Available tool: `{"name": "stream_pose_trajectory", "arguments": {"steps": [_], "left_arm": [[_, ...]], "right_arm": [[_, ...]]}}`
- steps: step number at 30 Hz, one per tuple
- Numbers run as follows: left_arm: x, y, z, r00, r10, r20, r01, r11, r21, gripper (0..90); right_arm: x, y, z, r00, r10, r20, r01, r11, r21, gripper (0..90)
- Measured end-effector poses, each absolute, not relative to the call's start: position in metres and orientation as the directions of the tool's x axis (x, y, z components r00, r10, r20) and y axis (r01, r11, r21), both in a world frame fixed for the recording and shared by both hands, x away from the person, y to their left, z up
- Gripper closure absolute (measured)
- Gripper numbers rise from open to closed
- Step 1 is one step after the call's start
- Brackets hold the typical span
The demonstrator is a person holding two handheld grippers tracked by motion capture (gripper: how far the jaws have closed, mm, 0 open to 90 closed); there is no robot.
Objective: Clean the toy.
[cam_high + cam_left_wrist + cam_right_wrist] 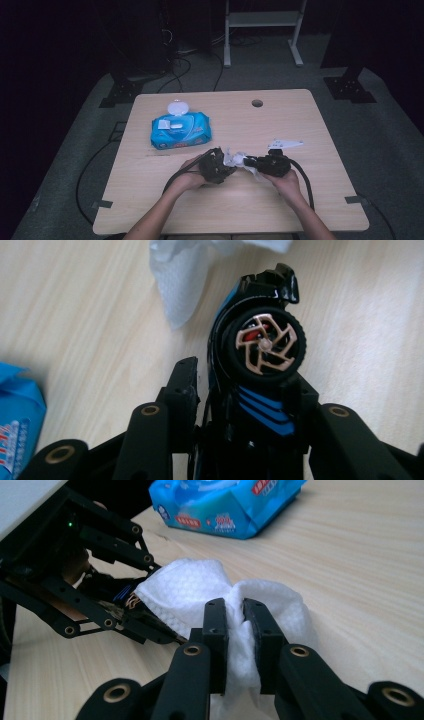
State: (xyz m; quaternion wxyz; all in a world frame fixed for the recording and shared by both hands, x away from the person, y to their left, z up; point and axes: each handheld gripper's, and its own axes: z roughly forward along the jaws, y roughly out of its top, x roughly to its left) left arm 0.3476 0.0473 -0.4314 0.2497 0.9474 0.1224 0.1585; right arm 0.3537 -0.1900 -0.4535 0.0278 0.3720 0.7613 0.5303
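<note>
Your left gripper [223,165] clamps a black toy car [260,365] with blue stripes: in the left gripper view the car stands between the two black jaws, nose away from the camera, one wheel [263,346] with copper-coloured spokes turned toward you, and the jaws press against the car's sides. Your right gripper [235,617] is pinched tight on a bunched white wet wipe [200,592]; in the right gripper view the cloth is squeezed between the pads and billows out above and to both sides of them. The wipe lies against the car where your two grippers meet, and there a bit of blue stripe and copper wheel peeks out just beside the cloth's left edge. In the high view both your hands sit close together over the near middle of the wooden table [280,210], left hand [192,177] and right hand [287,182] facing each other, the white wipe [235,160] showing between the two tools. The blue wipe pack [180,131] rests on the table beyond your left hand, well apart from the car, its white lid [177,108] flipped open toward the far edge. A corner of that pack also shows at the lower left of the left gripper view, and part of the wipe hangs in at the top there, just beside the car's nose. A round hole [257,103] sits in the table top near the far edge.
</note>
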Motion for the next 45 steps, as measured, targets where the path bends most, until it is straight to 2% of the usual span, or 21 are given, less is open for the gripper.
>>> {"name": "stream_pose_trajectory", "arguments": {"steps": [1,5,11,16,19,27,32,40,45], "left_arm": [[0.347,0.050,-0.429,0.919,0.315,0.236,0.149,-0.833,0.533,62.4],[0.343,0.058,-0.428,0.923,0.303,0.238,0.105,-0.792,0.601,62.7],[0.338,0.065,-0.422,0.928,0.304,0.215,0.065,-0.700,0.711,62.8],[0.332,0.065,-0.418,0.927,0.284,0.244,0.013,-0.675,0.738,63.4],[0.331,0.068,-0.416,0.934,0.289,0.209,0.027,-0.640,0.768,63.8],[0.332,0.073,-0.416,0.932,0.300,0.204,0.031,-0.625,0.780,64.2],[0.332,0.073,-0.416,0.932,0.300,0.203,0.029,-0.621,0.784,64.2],[0.332,0.075,-0.415,0.931,0.299,0.208,0.024,-0.621,0.783,64.3],[0.334,0.076,-0.415,0.930,0.312,0.192,0.037,-0.600,0.799,64.3]], "right_arm": [[0.353,-0.192,-0.451,-0.721,0.596,0.354,0.534,0.152,0.832,79.9],[0.349,-0.198,-0.435,-0.735,0.582,0.348,0.503,0.126,0.855,79.9],[0.340,-0.187,-0.412,-0.803,0.501,0.323,0.452,0.159,0.878,80.0],[0.334,-0.171,-0.403,-0.842,0.449,0.300,0.422,0.199,0.885,80.0],[0.333,-0.171,-0.400,-0.847,0.447,0.287,0.409,0.205,0.890,80.0],[0.342,-0.184,-0.418,-0.805,0.479,0.350,0.481,0.182,0.858,80.1],[0.341,-0.178,-0.410,-0.823,0.449,0.347,0.457,0.162,0.875,80.1],[0.349,-0.183,-0.437,-0.783,0.483,0.392,0.527,0.180,0.831,80.1],[0.349,-0.186,-0.429,-0.790,0.459,0.406,0.512,0.131,0.849,80.1]]}}
